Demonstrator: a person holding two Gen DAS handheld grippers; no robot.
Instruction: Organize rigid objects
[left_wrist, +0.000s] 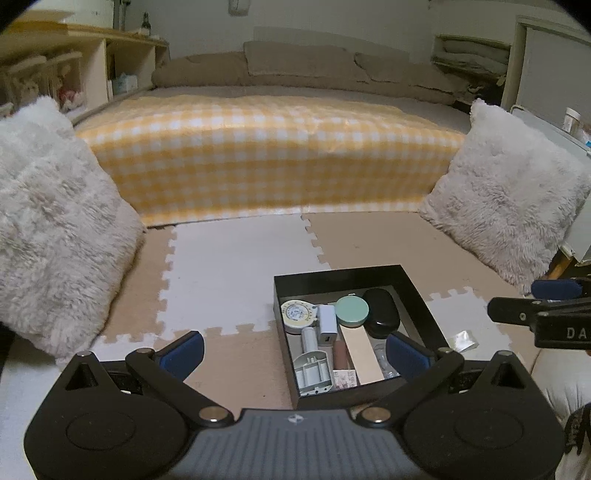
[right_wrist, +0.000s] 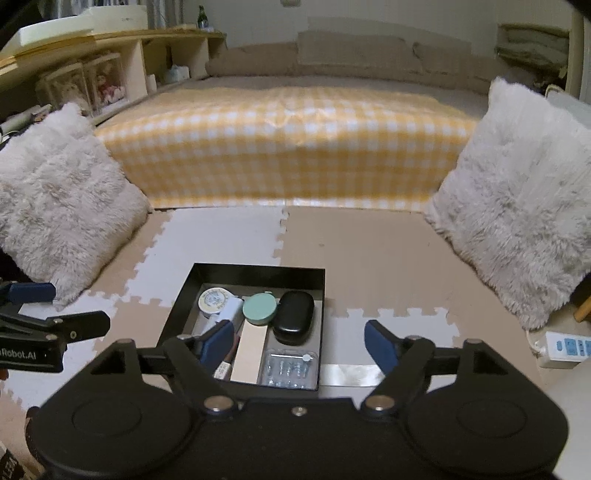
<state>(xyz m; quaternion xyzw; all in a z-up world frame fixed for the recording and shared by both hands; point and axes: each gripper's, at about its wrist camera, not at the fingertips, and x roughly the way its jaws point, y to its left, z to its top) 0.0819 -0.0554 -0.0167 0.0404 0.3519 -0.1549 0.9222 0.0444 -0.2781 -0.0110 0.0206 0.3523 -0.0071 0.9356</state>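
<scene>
Now, left wrist view: your left gripper (left_wrist: 295, 354) is spread wide, empty, hovering near the black tray (left_wrist: 354, 272) on the foam mat (left_wrist: 229, 258).
Tray contents: tape measure (left_wrist: 298, 314), green tin (left_wrist: 352, 311), black case (left_wrist: 380, 313), all packed inside.
Right wrist view: your right gripper (right_wrist: 300, 341) is released, empty, over the tray's near edge.
Handling: the foil strip (right_wrist: 351, 374) beside the tray looks light and flimsy; pinch one edge.

I am working in a home bedroom: ahead of my jaws lies a bed (right_wrist: 288, 147) under a yellow checked cover, fluffy pillows (right_wrist: 62, 199) either side, foam puzzle floor mats (right_wrist: 369, 251) below, wooden shelves (right_wrist: 122, 70) far left.
</scene>
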